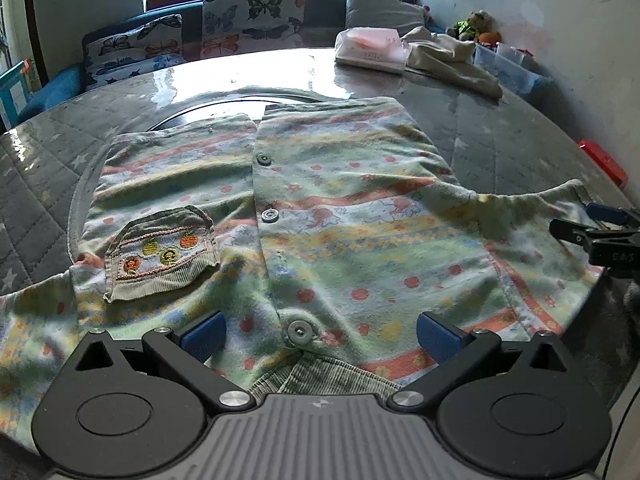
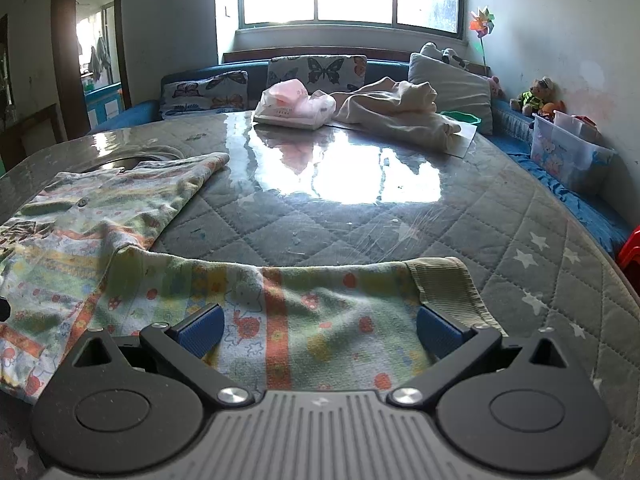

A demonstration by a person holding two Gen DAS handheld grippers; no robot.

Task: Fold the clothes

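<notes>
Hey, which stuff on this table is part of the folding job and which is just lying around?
Part of the job:
patterned shirt
its sleeve
left claw, open
right claw, open

Lying about:
tissue pack
cream cloth
plastic box
stuffed toy

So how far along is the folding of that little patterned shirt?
Barely begun. Done: the patterned shirt lies spread flat, buttoned side up, on the quilted table. In hand: nothing is gripped; the left gripper hovers open over the collar end, and the right gripper is open over the sleeve, which lies stretched out sideways. Left: fold in both sleeves, then the body. A beige garment waits behind.
</notes>
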